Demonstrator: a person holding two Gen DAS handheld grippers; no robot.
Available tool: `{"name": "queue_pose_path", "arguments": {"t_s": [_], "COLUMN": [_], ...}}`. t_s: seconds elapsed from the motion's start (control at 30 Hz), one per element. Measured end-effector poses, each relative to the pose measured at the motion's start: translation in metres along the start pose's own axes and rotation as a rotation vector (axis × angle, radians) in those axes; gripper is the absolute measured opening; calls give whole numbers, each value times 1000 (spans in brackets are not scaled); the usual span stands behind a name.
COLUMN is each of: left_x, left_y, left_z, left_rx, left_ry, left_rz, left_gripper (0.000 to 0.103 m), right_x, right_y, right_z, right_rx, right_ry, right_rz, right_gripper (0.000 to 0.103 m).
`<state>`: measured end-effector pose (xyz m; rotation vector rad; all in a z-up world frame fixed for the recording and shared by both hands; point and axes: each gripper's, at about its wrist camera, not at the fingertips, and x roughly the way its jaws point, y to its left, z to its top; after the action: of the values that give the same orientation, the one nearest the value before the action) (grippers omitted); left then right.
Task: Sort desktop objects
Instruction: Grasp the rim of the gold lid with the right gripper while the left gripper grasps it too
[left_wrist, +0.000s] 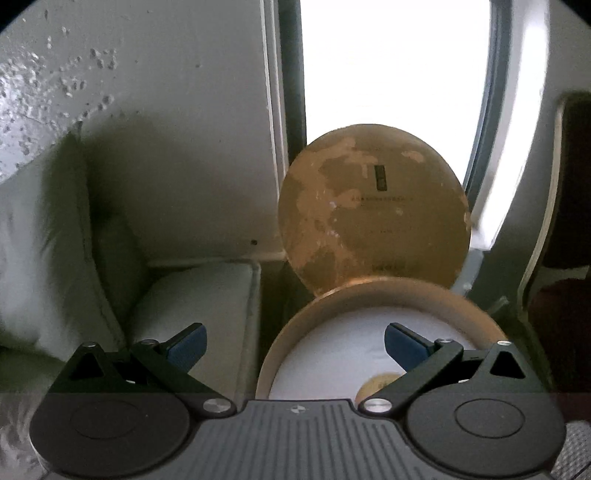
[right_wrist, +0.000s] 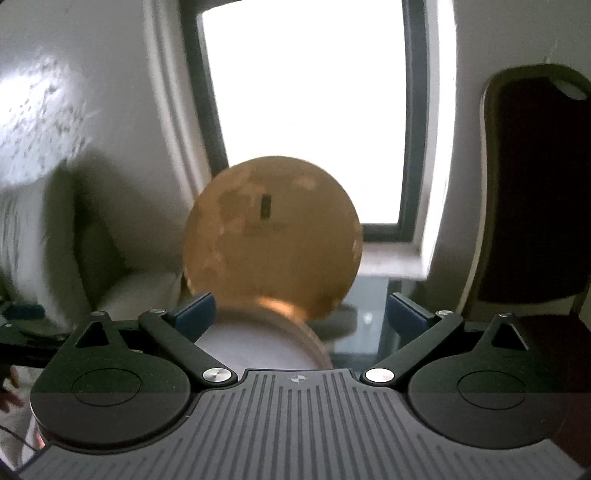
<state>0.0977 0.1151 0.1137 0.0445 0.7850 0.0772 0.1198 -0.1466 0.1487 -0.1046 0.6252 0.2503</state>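
Both my left gripper (left_wrist: 295, 349) and right gripper (right_wrist: 300, 315) are wide open, holding nothing. The tin (left_wrist: 295, 339) sits at 12 o'clock, its lid (left_wrist: 373, 206) propped upright behind, probably for easy loading.

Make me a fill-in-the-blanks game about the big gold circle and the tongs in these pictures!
1. The round gold lid stands up in front of a bright ____.
2. Both the left tongs and the right tongs are ____, holding nothing.
3. The pads at the tips of the tongs are colored ____.
4. The inside of the round box below the lid is ____.

Missing words: window; open; blue; white
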Motion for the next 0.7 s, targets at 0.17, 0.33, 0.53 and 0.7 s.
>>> {"name": "queue_pose_path", "arguments": {"t_s": [0.17, 0.33, 0.53, 0.7], "left_x": [35, 89, 165, 229], "left_y": [6, 21, 46, 47], "left_z": [42, 77, 79, 67], "left_rx": [19, -80, -303, -414], "left_ry": [-73, -123, -219, -166], "left_rz": [122, 215, 13, -8], "left_gripper": [102, 102, 102, 102], "right_x": [34, 84, 165, 245], "right_y": [-14, -34, -69, -90], "right_z": [44, 76, 88, 67], "right_rx": [9, 78, 154, 135], "right_ry": [-65, -156, -248, -229], "right_rz": [-19, -4, -36, -46], "right_gripper": [102, 103, 103, 103]}}
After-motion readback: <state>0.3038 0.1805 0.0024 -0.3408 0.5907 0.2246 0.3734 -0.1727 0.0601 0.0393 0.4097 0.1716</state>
